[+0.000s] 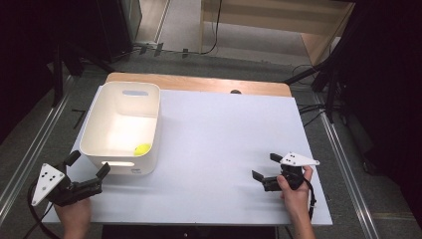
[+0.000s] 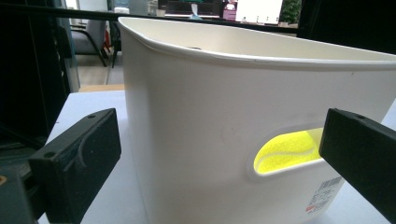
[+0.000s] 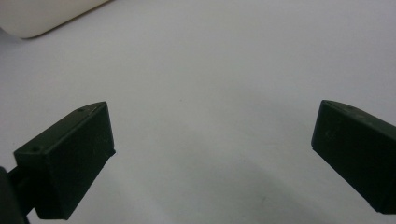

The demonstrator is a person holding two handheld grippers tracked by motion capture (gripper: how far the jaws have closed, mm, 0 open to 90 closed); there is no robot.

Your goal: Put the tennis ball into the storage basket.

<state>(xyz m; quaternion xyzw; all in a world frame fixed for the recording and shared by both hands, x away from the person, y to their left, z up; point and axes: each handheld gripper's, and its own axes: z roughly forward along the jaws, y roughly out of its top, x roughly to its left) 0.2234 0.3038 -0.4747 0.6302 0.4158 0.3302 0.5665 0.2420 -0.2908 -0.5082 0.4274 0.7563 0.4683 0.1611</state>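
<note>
A white plastic bin (image 1: pixel 99 124) stands at the left of the white table top (image 1: pixel 224 144), with a yellow tennis ball (image 1: pixel 142 149) inside near its front right corner. In the left gripper view the ball (image 2: pixel 285 151) shows through the handle slot of the bin (image 2: pixel 196 116). My left gripper (image 1: pixel 88 165) is open at the bin's front left corner, its jaws wide on either side of the corner without touching it. Near the table's right front my right gripper (image 1: pixel 265 167) is open over bare table (image 3: pixel 210 93), nothing between its jaws.
A wooden strip (image 1: pixel 199 82) runs along the table's far edge. Beyond it are floor, cables and a wooden shelf unit (image 1: pixel 278 25). Metal rails (image 1: pixel 343 159) flank the table on both sides. A corner of the bin (image 3: pixel 42 18) appears at the top left of the right gripper view.
</note>
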